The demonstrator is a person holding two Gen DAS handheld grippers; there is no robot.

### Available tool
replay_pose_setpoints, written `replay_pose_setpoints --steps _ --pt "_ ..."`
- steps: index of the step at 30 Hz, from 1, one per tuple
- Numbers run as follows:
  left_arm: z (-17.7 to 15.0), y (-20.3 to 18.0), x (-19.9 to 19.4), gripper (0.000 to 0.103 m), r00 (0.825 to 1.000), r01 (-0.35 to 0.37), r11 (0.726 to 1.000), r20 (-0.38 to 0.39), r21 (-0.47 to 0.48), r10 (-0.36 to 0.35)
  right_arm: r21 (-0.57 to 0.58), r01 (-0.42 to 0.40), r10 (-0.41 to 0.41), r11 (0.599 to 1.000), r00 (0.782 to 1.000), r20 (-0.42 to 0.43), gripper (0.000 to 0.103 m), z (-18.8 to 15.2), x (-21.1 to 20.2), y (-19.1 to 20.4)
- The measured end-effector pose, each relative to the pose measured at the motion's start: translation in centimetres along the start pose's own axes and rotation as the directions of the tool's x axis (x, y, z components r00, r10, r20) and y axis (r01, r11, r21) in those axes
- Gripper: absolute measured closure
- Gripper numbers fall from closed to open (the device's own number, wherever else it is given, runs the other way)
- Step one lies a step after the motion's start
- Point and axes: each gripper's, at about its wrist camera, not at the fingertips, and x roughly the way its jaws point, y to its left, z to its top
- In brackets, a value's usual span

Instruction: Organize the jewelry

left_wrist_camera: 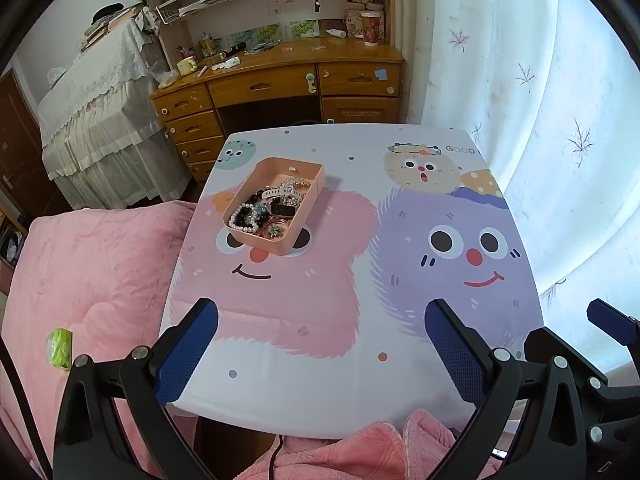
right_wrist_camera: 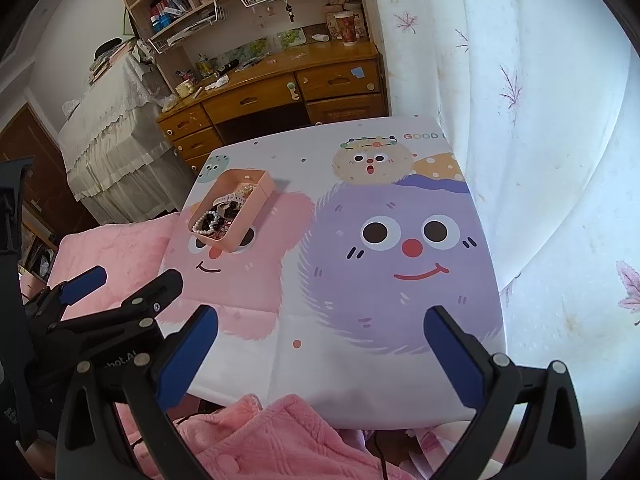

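Home bedroom: pink bedding [left_wrist_camera: 92, 280], cluttered wooden desk [left_wrist_camera: 280, 80].

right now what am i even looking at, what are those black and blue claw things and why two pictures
Those claws are two hand-held grippers, one in each of a person's hands; there is no robot. Each carries a camera looking along its blue fingers, so you get two views of one scene. The left hand-held gripper and right hand-held gripper are both open and hold nothing. They hover near the front edge of a table with a cartoon cloth. On it sits a pink tray piled with jewelry: pearl and black beads and a watch.
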Motion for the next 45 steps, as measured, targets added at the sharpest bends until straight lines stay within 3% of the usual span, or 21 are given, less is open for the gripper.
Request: replay_pose_setpoints --steps 45 --pt "-0.7 -0.9 -1.0 0.001 1.000 -0.015 1.000 0.011 -0.001 0.015 0.019 -0.013 0.013 1.000 1.000 -0.003 0.000 -0.2 -0.7 -1.8"
